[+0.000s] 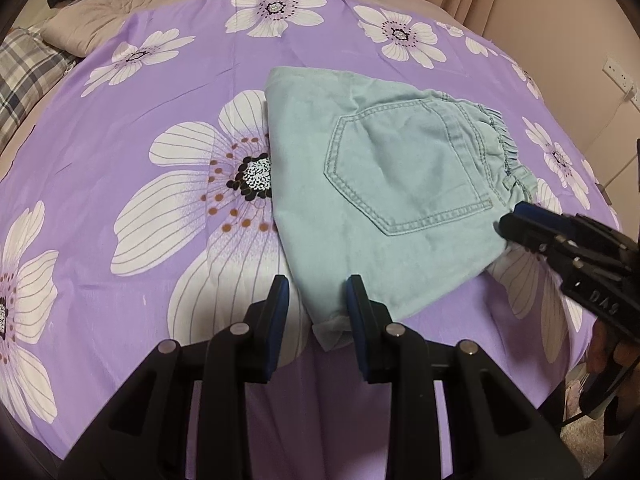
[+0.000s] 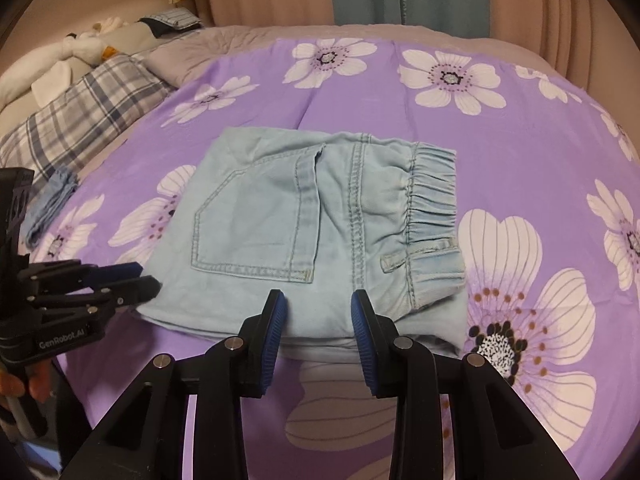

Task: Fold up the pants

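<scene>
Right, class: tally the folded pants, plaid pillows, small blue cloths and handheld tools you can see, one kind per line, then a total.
Folded pants: 1
Plaid pillow: 1
Small blue cloth: 1
Tools: 2, the left tool and the right tool
Total: 5

I'm looking at a bed covered by a purple sheet printed with large white flowers [image 2: 520,152]. Lying flat on it, near its middle, is a folded pair of light blue denim pants with an elastic waistband [image 2: 280,216], back pocket facing up. At the far left a grey-and-blue plaid pillow [image 2: 80,128] rests beside a taupe quilted blanket [image 1: 84,28]. A small folded blue cloth [image 2: 52,208] lies near the sheet's left edge.
</scene>
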A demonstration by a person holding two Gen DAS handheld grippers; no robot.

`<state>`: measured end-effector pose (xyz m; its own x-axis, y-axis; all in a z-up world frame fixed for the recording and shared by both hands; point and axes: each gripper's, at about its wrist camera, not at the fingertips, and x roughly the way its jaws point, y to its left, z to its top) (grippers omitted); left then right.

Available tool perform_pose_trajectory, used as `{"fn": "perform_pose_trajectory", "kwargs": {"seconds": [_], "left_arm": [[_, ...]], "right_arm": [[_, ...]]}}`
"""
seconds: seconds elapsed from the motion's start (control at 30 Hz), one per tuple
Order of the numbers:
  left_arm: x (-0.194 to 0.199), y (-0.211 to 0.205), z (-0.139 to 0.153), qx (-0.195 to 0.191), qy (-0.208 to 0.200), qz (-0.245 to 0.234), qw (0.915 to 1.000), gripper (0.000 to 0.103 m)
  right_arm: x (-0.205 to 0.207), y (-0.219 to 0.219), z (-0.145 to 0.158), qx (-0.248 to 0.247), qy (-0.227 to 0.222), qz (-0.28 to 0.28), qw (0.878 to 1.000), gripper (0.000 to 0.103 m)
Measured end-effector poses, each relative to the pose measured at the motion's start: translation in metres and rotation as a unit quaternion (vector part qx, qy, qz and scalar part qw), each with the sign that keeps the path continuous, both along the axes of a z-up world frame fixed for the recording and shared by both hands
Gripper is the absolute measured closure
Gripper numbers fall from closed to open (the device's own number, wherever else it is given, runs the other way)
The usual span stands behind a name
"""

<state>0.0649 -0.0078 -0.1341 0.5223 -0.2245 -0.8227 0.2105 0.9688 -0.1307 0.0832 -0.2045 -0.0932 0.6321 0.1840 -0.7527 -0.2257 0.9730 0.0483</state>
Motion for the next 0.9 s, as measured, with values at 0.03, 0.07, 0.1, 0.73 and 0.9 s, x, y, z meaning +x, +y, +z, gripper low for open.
{"fn": "perform_pose_trajectory", "kwargs": {"seconds": [0.03,0.07,0.1,0.73,0.9], "left_arm": [[-0.001,0.0,0.0,0.0,0.0,0.0,1.0,0.074],[-0.002,0.0,0.0,-0.001,0.001,0.0,1.0,0.074],[-0.002,0.0,0.0,-0.002,0.001,0.001,1.0,0.074],[-0.004,0.043,0.004,-0.082,0.015,0.072,0.9939,0.054],[0.004,0.051,0.002,-0.131,0.037,0.077,0.9877,0.053]], "right_arm": [[-0.001,0.0,0.002,0.001,-0.001,-0.001,1.0,0.068],[-0.003,-0.001,0.005,0.004,-0.004,-0.002,1.0,0.068],[-0.004,-0.002,0.007,0.01,-0.008,-0.002,1.0,0.068],[-0.008,-0.051,0.014,0.117,0.027,-0.057,0.991,0.048],[-0.007,-0.077,0.011,0.149,0.038,-0.101,0.983,0.036]]}}
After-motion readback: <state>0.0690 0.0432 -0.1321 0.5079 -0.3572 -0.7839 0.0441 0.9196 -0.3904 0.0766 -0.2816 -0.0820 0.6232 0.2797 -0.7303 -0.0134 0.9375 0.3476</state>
